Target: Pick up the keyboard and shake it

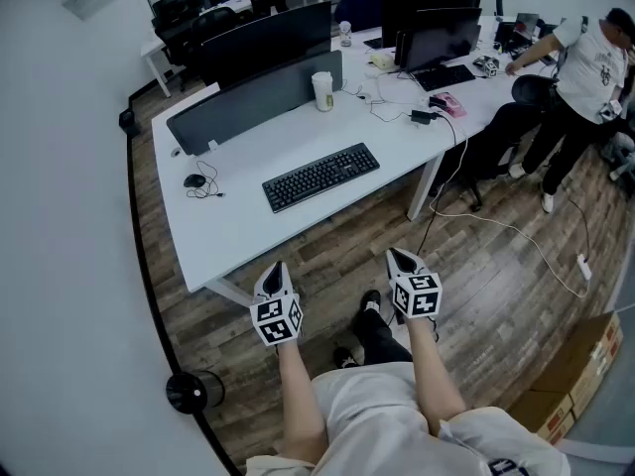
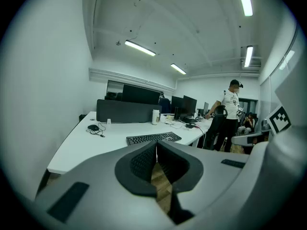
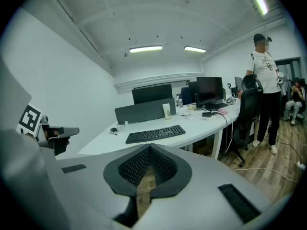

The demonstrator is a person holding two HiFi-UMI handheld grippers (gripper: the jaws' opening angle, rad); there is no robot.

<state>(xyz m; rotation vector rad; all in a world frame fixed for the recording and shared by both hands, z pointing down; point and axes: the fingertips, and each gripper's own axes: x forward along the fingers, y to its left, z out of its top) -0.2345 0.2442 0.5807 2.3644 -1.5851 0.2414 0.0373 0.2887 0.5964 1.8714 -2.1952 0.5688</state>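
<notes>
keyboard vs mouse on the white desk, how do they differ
The keyboard is long, flat and rectangular; the mouse is small and rounded. The keyboard lies slanted near the middle of the desk; the mouse sits apart, to its left in the head view. A loose cable curls beside the mouse; no cable shows at the keyboard. Both are black and rest flat on the white desk.

No text is legible — anywhere in view.
</notes>
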